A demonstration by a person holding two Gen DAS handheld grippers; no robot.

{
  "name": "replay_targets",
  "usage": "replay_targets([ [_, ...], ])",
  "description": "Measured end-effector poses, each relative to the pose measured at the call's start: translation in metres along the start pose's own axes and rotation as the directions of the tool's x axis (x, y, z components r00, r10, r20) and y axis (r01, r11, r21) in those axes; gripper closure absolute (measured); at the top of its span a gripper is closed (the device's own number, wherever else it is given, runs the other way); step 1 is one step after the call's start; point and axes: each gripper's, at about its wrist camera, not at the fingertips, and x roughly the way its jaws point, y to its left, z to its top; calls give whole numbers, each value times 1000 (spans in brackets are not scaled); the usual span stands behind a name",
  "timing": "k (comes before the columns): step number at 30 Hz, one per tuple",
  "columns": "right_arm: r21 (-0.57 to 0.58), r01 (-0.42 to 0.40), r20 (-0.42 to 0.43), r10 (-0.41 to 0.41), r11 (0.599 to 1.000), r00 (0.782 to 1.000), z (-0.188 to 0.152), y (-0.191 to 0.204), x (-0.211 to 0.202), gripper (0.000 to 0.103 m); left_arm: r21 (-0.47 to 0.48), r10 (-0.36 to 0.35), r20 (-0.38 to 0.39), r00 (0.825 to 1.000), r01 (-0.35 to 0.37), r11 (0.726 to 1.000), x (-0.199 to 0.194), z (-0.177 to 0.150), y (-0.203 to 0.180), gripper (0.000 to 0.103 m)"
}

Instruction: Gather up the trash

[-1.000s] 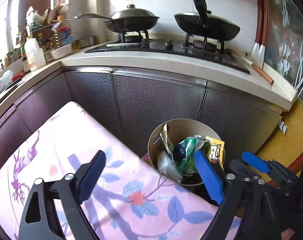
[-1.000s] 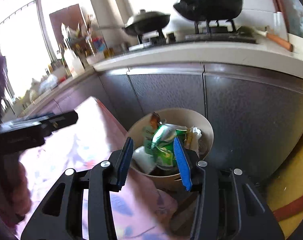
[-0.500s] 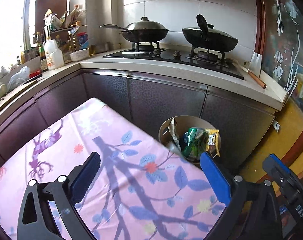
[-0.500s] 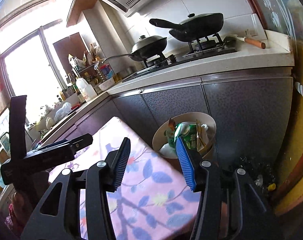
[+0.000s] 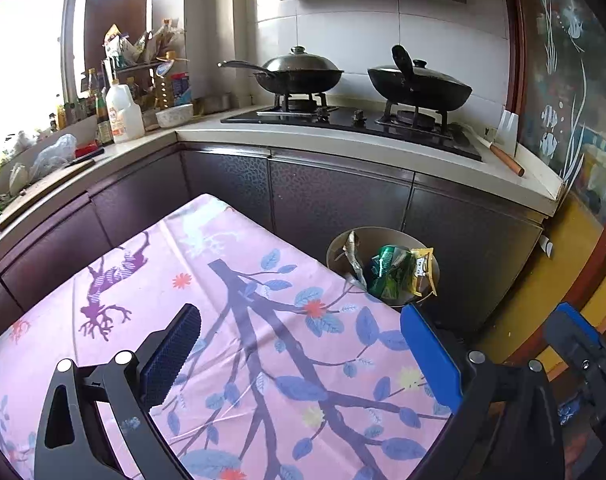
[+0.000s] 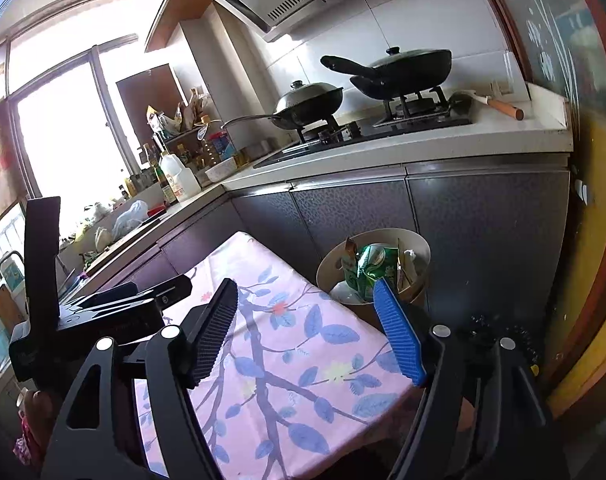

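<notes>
A beige round trash bin (image 5: 387, 236) stands on the floor by the dark cabinets, at the far corner of the table. It holds a crumpled green packet (image 5: 389, 270), a yellow wrapper (image 5: 422, 270) and other wrappers. It also shows in the right wrist view (image 6: 417, 246). My left gripper (image 5: 307, 360) is open and empty above the pink flowered tablecloth (image 5: 239, 320). My right gripper (image 6: 311, 330) is open and empty above the same cloth (image 6: 287, 360), back from the bin. The right gripper's body (image 5: 583, 360) shows at the left wrist view's right edge.
A pale counter (image 5: 343, 136) runs behind, with a gas hob and two lidded black pans (image 5: 299, 74) (image 5: 419, 86). Bottles and bags (image 5: 119, 112) crowd the counter's left part. A yellow floor (image 5: 535, 300) lies right of the bin.
Both grippers have pulled up and back from the bin, which now looks smaller and farther. Both stay open and empty.
</notes>
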Motion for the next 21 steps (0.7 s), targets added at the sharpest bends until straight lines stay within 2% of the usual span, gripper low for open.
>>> replay_targets([
  [6,-14,-5,-9,5,1000,1000,0,6,0,27,-5,39,28,999,-39,999,-11,-3,4,4],
  [9,-18,2,-16,-2,1000,1000,0,7,2,20,-10,45,33,998,-45,999,-13,-3,6,4],
  [16,-11,37,-57,-37,999,998,-3,3,12,19,-4,116,102,988,-116,993,-27,-1,6,4],
  [21,-16,55,-67,-56,998,996,-3,2,15,18,6,137,130,982,-139,990,-32,-2,4,4],
])
